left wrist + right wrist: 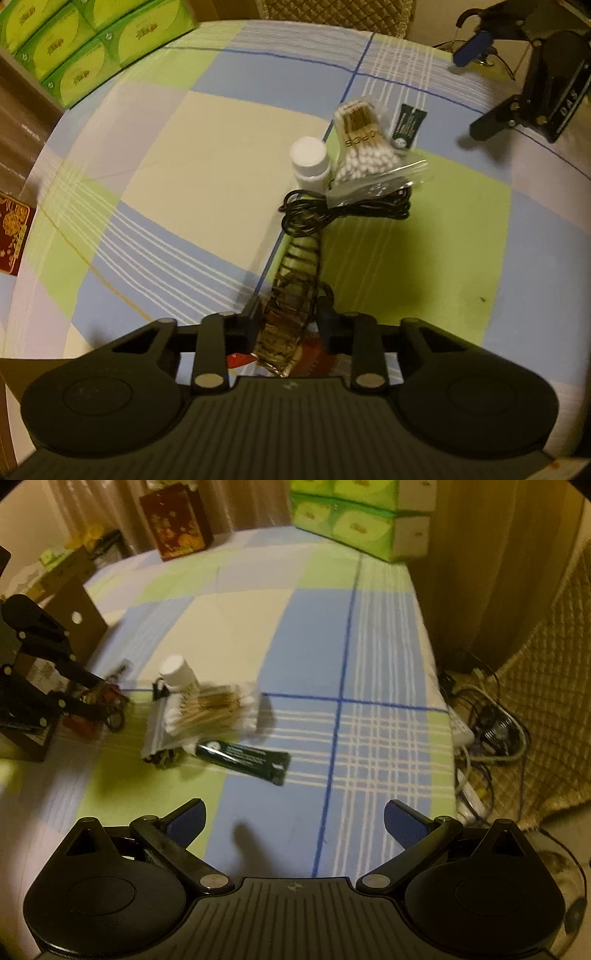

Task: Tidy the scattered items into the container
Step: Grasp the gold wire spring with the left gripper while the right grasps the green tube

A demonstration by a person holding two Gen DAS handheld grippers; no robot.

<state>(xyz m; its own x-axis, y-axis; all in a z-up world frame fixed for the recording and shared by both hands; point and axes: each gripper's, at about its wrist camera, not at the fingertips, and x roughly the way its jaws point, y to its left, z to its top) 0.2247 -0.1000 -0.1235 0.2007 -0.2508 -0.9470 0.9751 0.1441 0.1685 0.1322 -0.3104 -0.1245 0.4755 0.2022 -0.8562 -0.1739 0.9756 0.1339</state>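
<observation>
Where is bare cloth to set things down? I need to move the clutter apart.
Free: the cream and blue squares between the white bottle and the green boxes, and the plaid patch right of the green tube. Crowded: bottle, cotton swab bag, black cable bunch together.

Both tools are showing black ribbed housings with round side discs and silver screws; the right tool (294, 821) is wearing blue pads (left tool (288, 317) pads dark).

Swab bag (364, 155) on cable (347, 208), beside bottle (310, 160).
</observation>
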